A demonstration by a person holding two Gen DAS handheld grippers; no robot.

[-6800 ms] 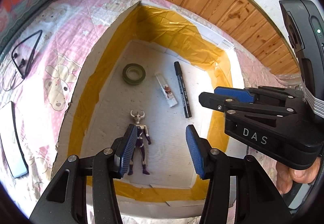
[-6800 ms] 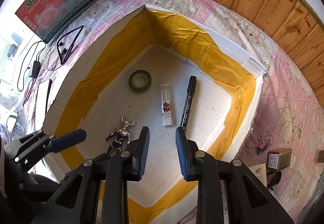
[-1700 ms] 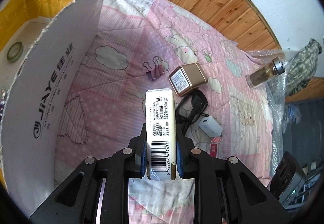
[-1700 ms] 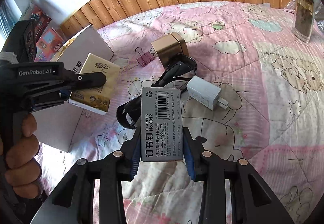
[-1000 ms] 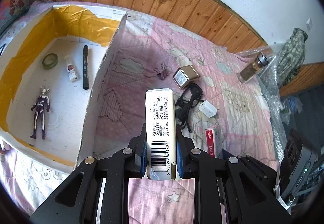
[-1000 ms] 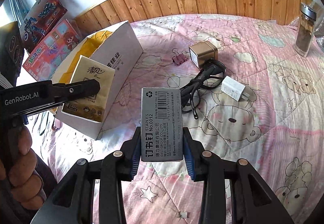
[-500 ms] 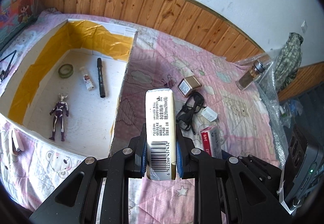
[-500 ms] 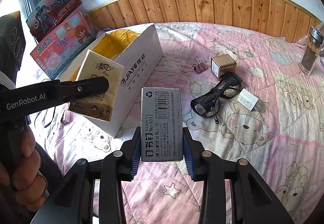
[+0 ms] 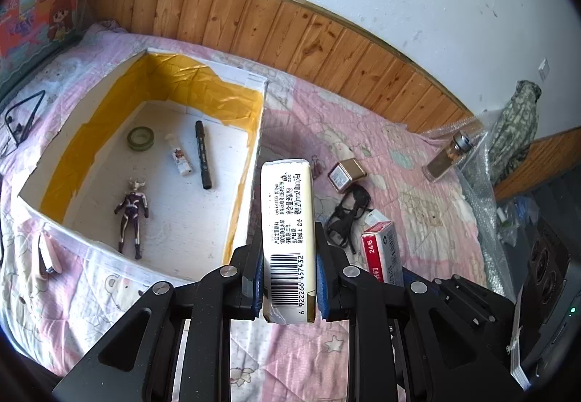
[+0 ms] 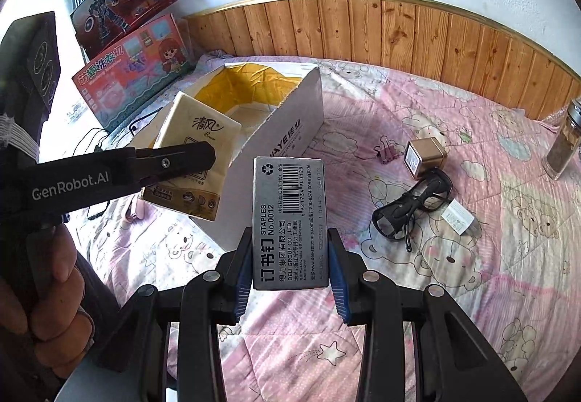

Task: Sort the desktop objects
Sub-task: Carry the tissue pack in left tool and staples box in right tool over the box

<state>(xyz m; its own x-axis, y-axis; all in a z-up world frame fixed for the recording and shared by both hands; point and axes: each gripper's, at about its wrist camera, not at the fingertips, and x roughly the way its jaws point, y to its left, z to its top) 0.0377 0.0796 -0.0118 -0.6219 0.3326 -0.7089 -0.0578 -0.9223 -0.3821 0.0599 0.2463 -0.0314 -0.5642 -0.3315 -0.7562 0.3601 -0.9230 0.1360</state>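
Surface is a bed with a pink cartoon-print quilt (image 10: 417, 104). Directly on it: white cardboard box with yellow-taped inner walls (image 9: 254, 162) at 10 o'clock in the left wrist view; small pink binder clip (image 10: 387, 150), gold square tin (image 10: 424, 158), black-framed glasses (image 10: 410, 207), white charger plug (image 10: 459, 216) clustered at 3 o'clock in the right wrist view; clear glass jar with metal lid (image 10: 564, 144) far right; black triangular wire frame (image 9: 23, 115) at 9 o'clock left of the box.
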